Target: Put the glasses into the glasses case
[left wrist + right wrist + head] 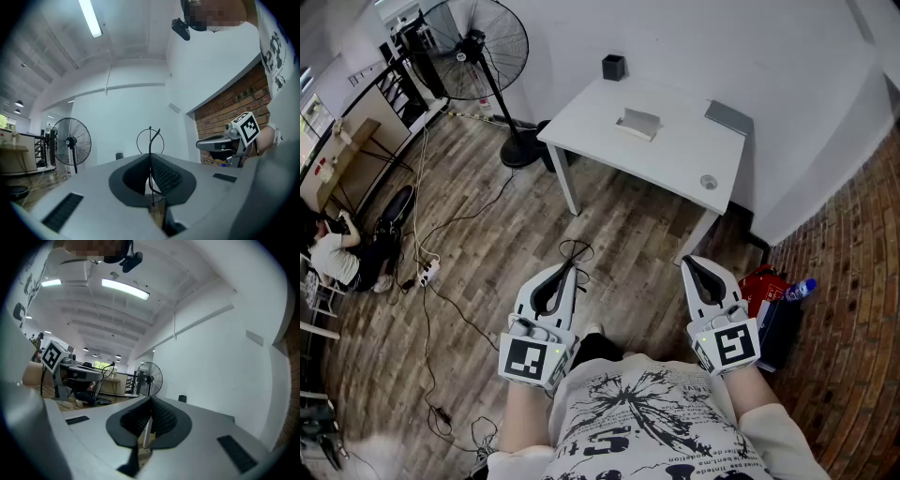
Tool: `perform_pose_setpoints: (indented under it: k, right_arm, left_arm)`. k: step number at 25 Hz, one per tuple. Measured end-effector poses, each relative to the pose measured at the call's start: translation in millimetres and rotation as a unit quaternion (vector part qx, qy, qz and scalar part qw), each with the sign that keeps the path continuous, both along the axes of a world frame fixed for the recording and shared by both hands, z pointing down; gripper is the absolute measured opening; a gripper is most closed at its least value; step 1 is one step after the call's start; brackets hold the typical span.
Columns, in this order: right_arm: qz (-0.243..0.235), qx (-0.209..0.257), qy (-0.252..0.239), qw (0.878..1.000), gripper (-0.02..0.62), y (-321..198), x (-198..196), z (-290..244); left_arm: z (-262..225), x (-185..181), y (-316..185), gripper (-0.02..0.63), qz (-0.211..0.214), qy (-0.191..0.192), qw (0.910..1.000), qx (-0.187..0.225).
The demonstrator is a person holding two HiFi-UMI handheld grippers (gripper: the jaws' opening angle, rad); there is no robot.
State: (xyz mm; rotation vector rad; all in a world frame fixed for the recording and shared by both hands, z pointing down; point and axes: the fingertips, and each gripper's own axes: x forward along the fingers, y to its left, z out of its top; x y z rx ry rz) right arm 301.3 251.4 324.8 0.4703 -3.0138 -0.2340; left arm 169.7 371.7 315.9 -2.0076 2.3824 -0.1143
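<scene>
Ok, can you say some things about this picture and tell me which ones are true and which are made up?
1. The left gripper holds the glasses. True.
2. The glasses are already in the case. False: the case lies on the table, and the glasses are far from it, in the left jaws.
3. The right gripper holds the case. False: its jaws are shut on nothing.
4. A fan stands left of the table. True.
</scene>
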Motion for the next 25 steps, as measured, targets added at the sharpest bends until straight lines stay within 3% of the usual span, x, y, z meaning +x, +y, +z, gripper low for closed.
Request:
perform_pose_setpoints:
  k: [10, 18, 25]
  right_arm:
    - [0.008, -0.008, -0.005, 1.0, 0.014, -0.9, -7.4, 0.9]
    - [0.032, -0.048, -0.001, 0.998, 0.015, -22.8, -11.1, 19.9]
    - [0.066, -0.075, 0.008, 0.995, 0.015, -67.3, -45.2, 39.9]
  left_arm:
    - [0.5, -7.3, -4.2, 0.017, 0.008, -0.001, 1.0, -0.004]
    - [12.6, -16.9, -22.9, 0.017, 0.017, 0.001, 0.9997, -0.02]
    - [31.7, -61.5, -60.3, 0.017, 0.021, 0.007, 0.9991, -0.035]
